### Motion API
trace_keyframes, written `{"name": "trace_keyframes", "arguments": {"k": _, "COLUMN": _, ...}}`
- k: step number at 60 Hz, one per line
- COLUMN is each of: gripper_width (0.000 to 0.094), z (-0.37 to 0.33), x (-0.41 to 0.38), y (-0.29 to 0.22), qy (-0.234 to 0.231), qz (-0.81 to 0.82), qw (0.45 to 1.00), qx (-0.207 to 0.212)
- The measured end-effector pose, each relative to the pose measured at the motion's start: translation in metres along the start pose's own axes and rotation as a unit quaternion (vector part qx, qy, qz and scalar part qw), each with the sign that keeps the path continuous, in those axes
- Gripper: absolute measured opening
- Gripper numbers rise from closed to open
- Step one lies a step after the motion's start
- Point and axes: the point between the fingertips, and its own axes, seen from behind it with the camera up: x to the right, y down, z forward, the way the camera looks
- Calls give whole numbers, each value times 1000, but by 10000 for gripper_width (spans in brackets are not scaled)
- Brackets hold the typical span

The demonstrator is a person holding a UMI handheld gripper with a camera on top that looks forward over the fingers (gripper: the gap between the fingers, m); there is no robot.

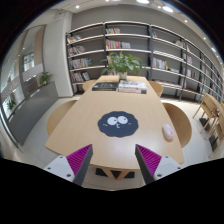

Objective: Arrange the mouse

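The gripper (pixel 113 160) hangs over the near edge of a wooden table (pixel 85 128), its fingers (pixel 79 160) spread wide with nothing between them. Their magenta pads face each other across bare tabletop. Beyond the fingers, about mid-table, lies a round dark mousepad (pixel 119 123) printed with a pale cartoon face. The mouse (pixel 168 132), white, sits on the table to the right of the mousepad, well apart from it and near the table's right edge. At the table's far end stand a stack of books (pixel 131 87) and a leafy plant (pixel 124 64). Chairs (pixel 183 122) ring the table, and bookshelves (pixel 140 45) line the wall behind it.
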Motion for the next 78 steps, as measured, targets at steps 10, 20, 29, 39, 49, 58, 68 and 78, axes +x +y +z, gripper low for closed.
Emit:
{"name": "trace_keyframes", "arguments": {"k": 10, "gripper_width": 861, "z": 9, "x": 102, "y": 47, "qy": 63, "qz": 21, "qw": 997, "qx": -42}}
{"name": "trace_keyframes", "arguments": {"k": 20, "gripper_width": 860, "z": 34, "x": 208, "y": 83, "qy": 116, "qz": 48, "qw": 989, "qx": -74}}
{"name": "trace_keyframes", "arguments": {"k": 29, "gripper_width": 843, "z": 79, "x": 258, "y": 78, "qy": 124, "qz": 62, "qw": 987, "qx": -85}}
{"name": "trace_keyframes", "arguments": {"k": 39, "gripper_width": 819, "z": 131, "x": 287, "y": 51, "qy": 117, "qz": 56, "qw": 988, "qx": -81}}
{"name": "trace_keyframes", "arguments": {"k": 49, "gripper_width": 765, "z": 179, "x": 296, "y": 28, "qy": 108, "qz": 47, "qw": 990, "qx": -80}}
{"name": "trace_keyframes", "arguments": {"k": 58, "gripper_width": 514, "z": 196, "x": 296, "y": 17, "qy": 103, "qz": 45, "qw": 990, "qx": -81}}
{"name": "trace_keyframes", "arguments": {"k": 68, "gripper_width": 418, "z": 199, "x": 293, "y": 17, "qy": 120, "qz": 42, "qw": 987, "qx": -95}}
{"name": "trace_keyframes", "arguments": {"k": 78, "gripper_width": 302, "z": 186, "x": 276, "y": -27, "qy": 125, "qz": 59, "qw": 987, "qx": -85}}
